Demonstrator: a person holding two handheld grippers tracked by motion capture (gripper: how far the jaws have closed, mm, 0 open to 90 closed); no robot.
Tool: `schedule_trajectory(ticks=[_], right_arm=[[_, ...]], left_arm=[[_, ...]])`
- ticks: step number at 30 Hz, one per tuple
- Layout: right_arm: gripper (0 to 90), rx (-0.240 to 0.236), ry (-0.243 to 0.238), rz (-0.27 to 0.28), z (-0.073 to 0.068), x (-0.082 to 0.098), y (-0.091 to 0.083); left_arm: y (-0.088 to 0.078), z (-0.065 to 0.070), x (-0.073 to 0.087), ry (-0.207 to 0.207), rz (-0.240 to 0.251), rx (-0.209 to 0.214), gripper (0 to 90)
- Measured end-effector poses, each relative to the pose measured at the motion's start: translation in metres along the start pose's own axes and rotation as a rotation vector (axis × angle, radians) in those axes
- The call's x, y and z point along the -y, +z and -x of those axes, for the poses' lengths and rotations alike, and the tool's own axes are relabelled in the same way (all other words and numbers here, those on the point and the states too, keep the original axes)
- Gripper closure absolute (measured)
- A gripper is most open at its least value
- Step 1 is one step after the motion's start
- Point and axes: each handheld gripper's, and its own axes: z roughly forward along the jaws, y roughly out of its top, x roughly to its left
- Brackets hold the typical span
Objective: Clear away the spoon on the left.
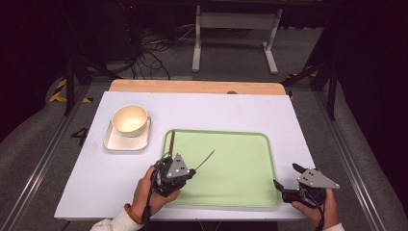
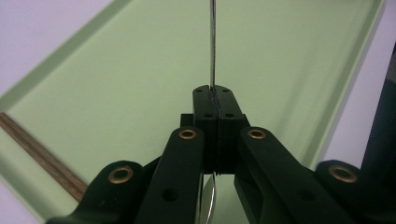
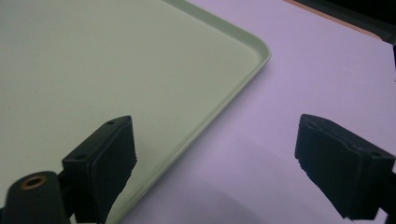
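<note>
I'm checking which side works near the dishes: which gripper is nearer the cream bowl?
Left. The left gripper is over the green tray's near-left part, below the bowl; the right gripper waits off the tray's near-right corner.

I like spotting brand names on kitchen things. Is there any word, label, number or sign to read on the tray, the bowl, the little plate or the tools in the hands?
None can be read: the green tray, the cream bowl, the square plate under it, the left gripper, the thin metal utensil it holds and the right gripper carry no visible lettering.
</note>
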Motion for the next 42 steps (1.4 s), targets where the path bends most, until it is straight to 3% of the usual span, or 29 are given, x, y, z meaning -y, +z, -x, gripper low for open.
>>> schedule_trajectory(ticks=[4, 8, 14, 23, 31, 37, 42], right_arm=[[12.7, 0.003, 0.002, 0.005, 0.0, 0.001, -0.002], [12.8, 0.005, 0.006, 0.002, 0.001, 0.002, -0.003], [12.8, 0.007, 0.007, -0.001, 0.0, 0.003, -0.005], [12.7, 0.005, 0.006, -0.006, 0.0, 0.005, -0.006], [12.7, 0.01, 0.014, -0.011, 0.002, 0.007, -0.009], [12.7, 0.015, 0.017, -0.011, 0.001, 0.009, -0.011], [12.7, 0.02, 0.022, -0.014, 0.001, 0.009, -0.011]], left_arm=[[0.011, 0.012, 0.002, 0.036, -0.046, 0.026, 89.9], [0.016, 0.017, 0.003, 0.043, -0.054, 0.042, 89.4], [0.024, 0.018, 0.005, 0.047, -0.083, 0.072, 88.6], [0.043, 0.021, 0.007, 0.087, -0.16, 0.088, 85.1], [0.044, 0.018, 0.006, 0.1, -0.142, 0.112, 75.2], [0.043, 0.016, 0.001, 0.15, -0.126, 0.147, 87.1], [0.047, 0.017, -0.011, 0.193, -0.102, 0.189, 90.0]])
